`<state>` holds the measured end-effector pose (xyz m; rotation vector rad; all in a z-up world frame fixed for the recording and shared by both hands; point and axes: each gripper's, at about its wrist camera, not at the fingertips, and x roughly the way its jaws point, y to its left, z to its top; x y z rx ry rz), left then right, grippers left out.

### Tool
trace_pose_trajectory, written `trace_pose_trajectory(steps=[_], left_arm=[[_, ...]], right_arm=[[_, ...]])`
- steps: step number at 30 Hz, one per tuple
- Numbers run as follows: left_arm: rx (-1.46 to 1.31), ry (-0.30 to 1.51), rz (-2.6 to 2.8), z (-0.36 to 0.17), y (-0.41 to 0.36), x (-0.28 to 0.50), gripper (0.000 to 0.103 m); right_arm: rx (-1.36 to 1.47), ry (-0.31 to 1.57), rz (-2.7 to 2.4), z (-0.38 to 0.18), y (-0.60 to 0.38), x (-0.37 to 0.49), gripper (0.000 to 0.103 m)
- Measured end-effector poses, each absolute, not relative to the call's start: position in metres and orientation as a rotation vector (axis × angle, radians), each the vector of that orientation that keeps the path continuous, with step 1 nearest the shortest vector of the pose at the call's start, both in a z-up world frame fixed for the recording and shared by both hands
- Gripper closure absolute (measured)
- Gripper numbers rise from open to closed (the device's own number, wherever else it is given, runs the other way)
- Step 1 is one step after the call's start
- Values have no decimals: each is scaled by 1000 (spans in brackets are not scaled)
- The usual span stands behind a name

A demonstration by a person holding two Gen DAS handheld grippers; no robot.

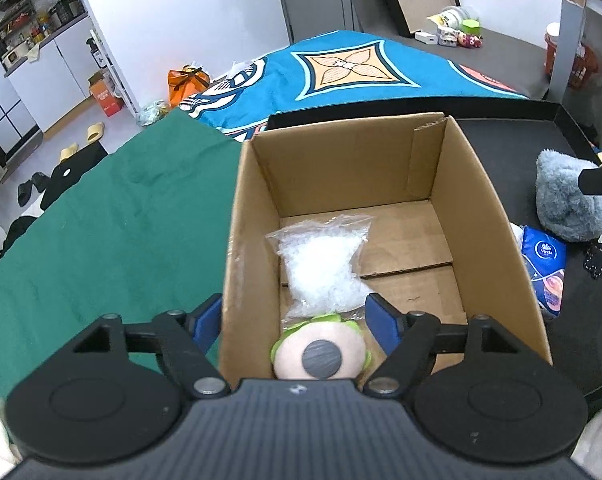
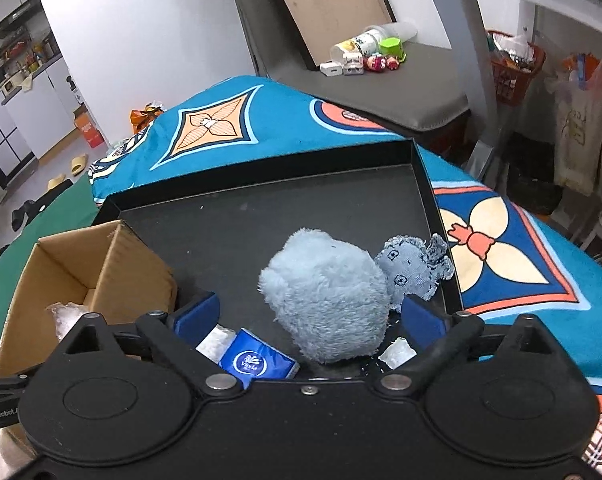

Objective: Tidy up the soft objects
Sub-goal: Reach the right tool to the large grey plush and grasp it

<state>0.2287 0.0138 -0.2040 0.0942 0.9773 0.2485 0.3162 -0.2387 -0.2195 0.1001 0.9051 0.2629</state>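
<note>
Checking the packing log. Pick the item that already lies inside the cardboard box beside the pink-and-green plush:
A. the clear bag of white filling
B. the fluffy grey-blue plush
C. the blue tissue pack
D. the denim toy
A: the clear bag of white filling lies on the floor of the cardboard box, just past the pink-and-green plush; the other three sit outside the box on the black tray.

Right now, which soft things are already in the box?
The clear plastic bag and the pink-and-green plush toy lie inside the cardboard box; the fluffy grey toy sits outside.
</note>
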Motion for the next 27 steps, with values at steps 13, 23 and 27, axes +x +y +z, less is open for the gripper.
trace_pose_trajectory(steps=[13,23,27], left_arm=[[168,1013,287,-212,-1,244,14],[156,1015,286,-212,1,247,14],[152,1011,280,-212,2,244,14]], right_arm=[[145,912,301,-239,-252,328,5],[188,927,349,-245,-247,335,20],[194,946,354,-245,-246,334,47]])
